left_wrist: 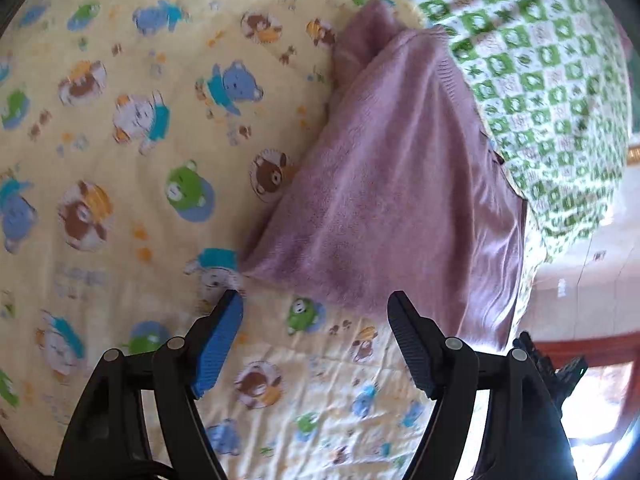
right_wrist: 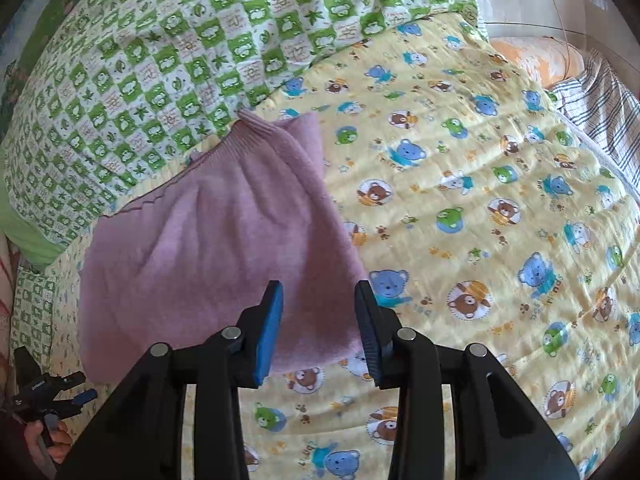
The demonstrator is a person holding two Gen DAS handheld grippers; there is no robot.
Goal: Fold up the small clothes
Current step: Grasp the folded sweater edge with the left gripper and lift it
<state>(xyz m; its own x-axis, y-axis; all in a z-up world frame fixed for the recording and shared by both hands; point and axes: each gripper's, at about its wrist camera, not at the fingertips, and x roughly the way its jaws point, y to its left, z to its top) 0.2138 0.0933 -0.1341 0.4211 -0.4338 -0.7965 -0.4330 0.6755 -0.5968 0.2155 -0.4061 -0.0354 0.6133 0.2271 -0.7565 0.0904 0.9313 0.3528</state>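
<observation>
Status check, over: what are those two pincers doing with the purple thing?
Both tools, left and right, open, holding nothing. Purple garment folded on yellow bear quilt. Nothing in the way.

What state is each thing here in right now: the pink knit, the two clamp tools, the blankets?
Pink knitted garment: folded over, lying flat on the bedding, held by neither tool.
Left gripper: open, nothing between its fingers, hovering just short of the garment's near edge.
Right gripper: partly open, over the garment's near corner, not pinching it.
Yellow bear-print quilt: spread out, slightly wrinkled.
Green checked blanket: bunched up, lying beside the garment's far edge.
</observation>
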